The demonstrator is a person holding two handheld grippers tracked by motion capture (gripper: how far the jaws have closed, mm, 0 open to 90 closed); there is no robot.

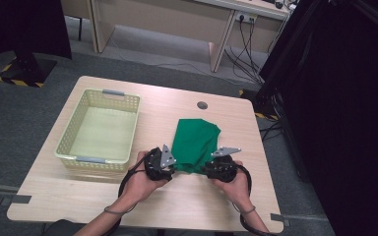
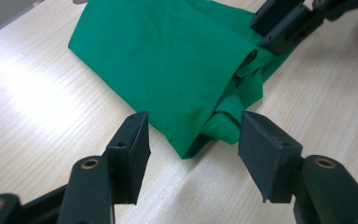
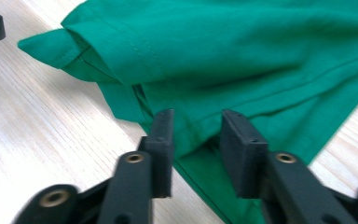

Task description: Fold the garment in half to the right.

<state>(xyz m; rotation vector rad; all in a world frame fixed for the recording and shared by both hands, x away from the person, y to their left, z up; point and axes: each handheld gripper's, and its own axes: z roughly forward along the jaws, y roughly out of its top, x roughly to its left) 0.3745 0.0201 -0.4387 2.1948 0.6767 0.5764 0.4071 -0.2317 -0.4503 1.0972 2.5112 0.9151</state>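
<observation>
A light wooden table (image 1: 177, 196) fills the middle of the high view, with a pale perforated plastic basket (image 1: 74, 132) standing left of centre, empty as far as can be seen. Right of centre lies a folded green garment (image 1: 195, 142), its long axis running from the lower middle of the frame up toward the far edge, and its near hem sits between the two hands at the bottom. The left gripper (image 1: 163, 162) rests at the garment's lower left corner; in the left gripper view its jaws stand apart with the folded corner (image 2: 200, 135) lying just ahead of them and not pressed by either pad, so it holds nothing. The right gripper (image 1: 221, 164) sits at the lower right corner, and in the right gripper view its jaws (image 3: 193, 135) straddle the hemmed edge of the cloth with a gap between them; the pads do not look clamped on it. Both hands are about equally near, each facing its own corner, so the likely next move is to close on both corners together.
</observation>
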